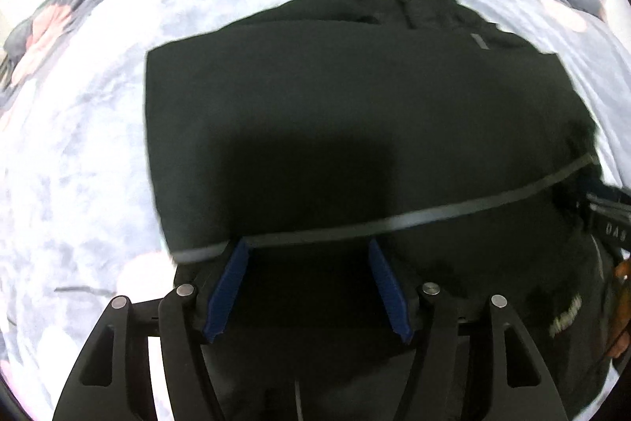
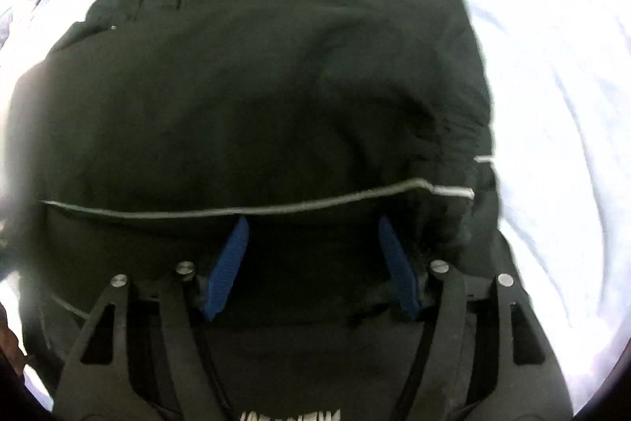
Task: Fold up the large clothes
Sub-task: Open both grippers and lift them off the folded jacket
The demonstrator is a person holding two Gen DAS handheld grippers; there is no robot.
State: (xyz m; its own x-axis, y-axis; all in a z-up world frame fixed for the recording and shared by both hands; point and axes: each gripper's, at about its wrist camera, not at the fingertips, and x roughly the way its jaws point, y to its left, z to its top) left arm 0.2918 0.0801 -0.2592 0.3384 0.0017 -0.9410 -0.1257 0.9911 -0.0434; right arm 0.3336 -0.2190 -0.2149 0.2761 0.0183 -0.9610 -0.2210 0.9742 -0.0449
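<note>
Two grippers, left gripper [image 1: 307, 247] and right gripper [image 2: 313, 223] (fingers apart), black hooded jacket [image 1: 355, 97], unreadable white lettering [image 1: 566, 316].

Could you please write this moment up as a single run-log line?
stage: fold underway | black hooded jacket: flat on bedding, hood far end | left claw: open above grey hem stripe | right claw: open, empty

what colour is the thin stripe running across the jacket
Light grey, a thin band across the black hooded jacket; it shows best in the right wrist view.
</note>
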